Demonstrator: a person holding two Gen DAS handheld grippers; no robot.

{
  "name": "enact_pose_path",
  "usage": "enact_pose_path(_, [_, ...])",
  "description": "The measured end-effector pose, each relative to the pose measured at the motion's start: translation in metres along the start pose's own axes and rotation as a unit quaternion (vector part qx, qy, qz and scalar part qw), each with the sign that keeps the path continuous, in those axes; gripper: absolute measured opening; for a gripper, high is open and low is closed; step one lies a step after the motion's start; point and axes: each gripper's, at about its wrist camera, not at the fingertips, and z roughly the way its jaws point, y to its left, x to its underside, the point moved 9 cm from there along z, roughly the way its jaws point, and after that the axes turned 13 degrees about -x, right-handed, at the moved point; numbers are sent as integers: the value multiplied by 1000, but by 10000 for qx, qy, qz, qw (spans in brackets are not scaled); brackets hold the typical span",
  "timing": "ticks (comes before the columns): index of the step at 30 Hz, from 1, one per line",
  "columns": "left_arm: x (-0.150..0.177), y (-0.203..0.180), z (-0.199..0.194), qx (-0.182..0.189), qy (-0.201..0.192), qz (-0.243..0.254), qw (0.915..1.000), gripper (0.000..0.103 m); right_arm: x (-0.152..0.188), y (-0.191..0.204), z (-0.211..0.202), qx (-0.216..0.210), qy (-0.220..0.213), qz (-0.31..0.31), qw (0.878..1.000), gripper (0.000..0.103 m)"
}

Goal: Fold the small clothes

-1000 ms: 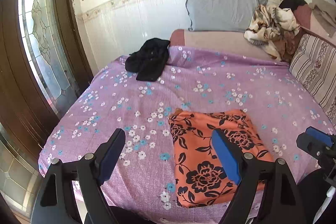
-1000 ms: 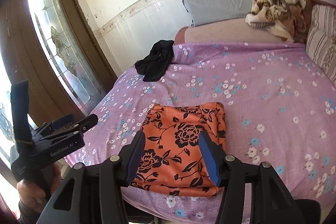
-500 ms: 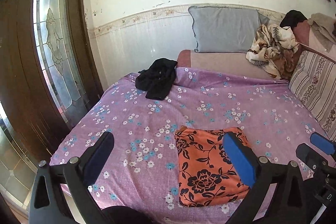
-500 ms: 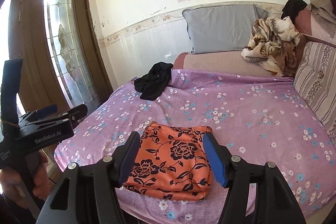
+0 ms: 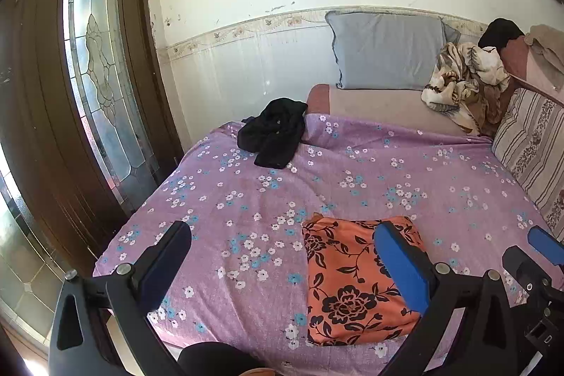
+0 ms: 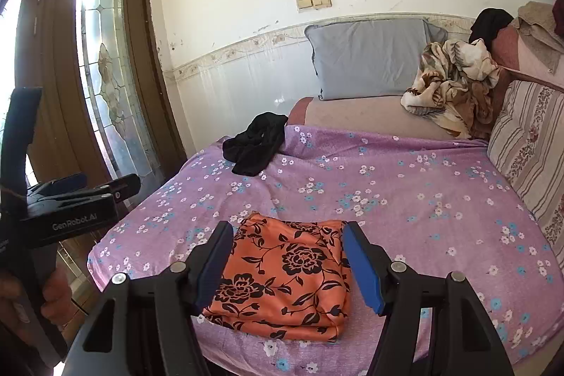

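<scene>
A folded orange garment with black flowers lies flat on the purple flowered sheet near the bed's front edge. My left gripper hovers above the sheet, open wide, with nothing between its fingers; its right finger overlaps the garment's right side in the picture. In the right wrist view the same garment shows between the fingers of my right gripper, which stands open above it and holds nothing. A crumpled black garment lies at the far left of the bed.
A grey pillow leans on the wall at the head. A crumpled patterned blanket and a striped cushion line the right side. A brown door with leaded glass stands left of the bed. A hand holds the left gripper.
Both grippers have drawn back and risen away from the orange garment, and both jaws have widened. The garment has stayed folded on the sheet.
</scene>
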Motion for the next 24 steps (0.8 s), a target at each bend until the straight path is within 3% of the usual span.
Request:
enact_pose_path(13, [-14,8,-15,131,-260,-86,9995,103,-3,7,0,-24,-7,-67,10000,68])
enact_pose_path(24, [-8,18,-16,202,-210,-151,9995,103,0,17,5,-78,98,-119,9998,68])
